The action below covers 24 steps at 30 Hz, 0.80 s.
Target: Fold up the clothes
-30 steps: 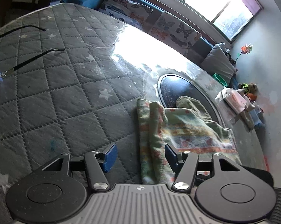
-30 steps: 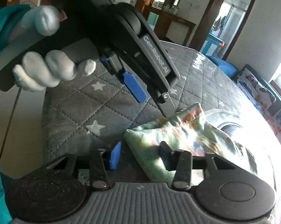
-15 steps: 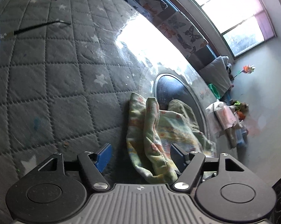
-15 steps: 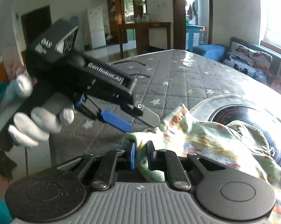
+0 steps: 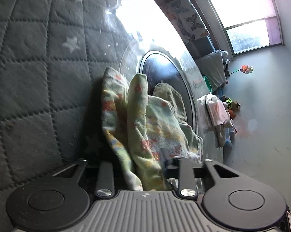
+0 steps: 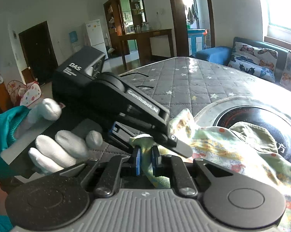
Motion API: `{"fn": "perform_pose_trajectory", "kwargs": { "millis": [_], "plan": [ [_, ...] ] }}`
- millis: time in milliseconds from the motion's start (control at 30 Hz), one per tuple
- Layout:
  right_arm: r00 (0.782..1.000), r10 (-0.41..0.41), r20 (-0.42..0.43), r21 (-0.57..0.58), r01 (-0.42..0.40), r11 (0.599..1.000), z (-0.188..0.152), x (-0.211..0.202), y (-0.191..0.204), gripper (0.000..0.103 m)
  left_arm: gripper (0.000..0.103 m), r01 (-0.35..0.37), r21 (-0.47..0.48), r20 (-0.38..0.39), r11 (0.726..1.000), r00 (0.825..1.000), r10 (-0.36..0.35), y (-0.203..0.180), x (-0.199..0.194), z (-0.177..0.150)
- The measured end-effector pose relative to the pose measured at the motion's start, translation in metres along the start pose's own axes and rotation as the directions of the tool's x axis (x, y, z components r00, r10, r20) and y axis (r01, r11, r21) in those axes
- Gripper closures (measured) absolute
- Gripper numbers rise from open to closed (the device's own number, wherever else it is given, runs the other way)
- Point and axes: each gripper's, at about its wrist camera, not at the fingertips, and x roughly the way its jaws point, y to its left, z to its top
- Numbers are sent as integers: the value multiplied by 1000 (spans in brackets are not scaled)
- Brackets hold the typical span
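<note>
A pale green cloth with an orange and yellow print lies crumpled on the grey quilted table cover, partly over a round black disc. My left gripper has a bunched fold of the cloth between its jaws, which are closing; the fabric hides its pads. In the right wrist view a white-gloved hand holds the left gripper over the cloth's near corner. My right gripper is shut on the edge of the cloth, with blue pads pressing it from both sides.
The table's far edge runs along a sofa with butterfly cushions. Thin black cables lie on the far part of the cover. Clutter and a folded pile sit beyond the table by the wall.
The left gripper has come forward and down onto the cloth, and its jaws have narrowed around the fold. The right gripper has shut on the cloth's edge and rolled.
</note>
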Motion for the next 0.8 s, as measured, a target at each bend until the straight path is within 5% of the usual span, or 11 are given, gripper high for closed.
{"fn": "perform_pose_trajectory", "kwargs": {
  "millis": [167,233,433,633,800],
  "plan": [
    [1000,21,-3,22,-20,1000,-1,-1,-8,90,84,-8,3,-2,1000,1000,8,3,1,0],
    [1000,6,11,24,-7,1000,-2,-7,-12,78,85,-8,7,1,1000,1000,8,5,0,0],
    [989,-145,14,110,143,984,-13,-31,-51,64,86,-16,23,8,1000,1000,16,4,0,-2],
    [912,-410,-34,265,404,876,-38,-60,-121,52,86,-41,61,25,997,999,39,0,-1,-3],
    [856,-513,-61,369,497,785,-56,-76,-165,51,86,-58,83,37,995,998,56,-3,-2,-4]
  ]
}}
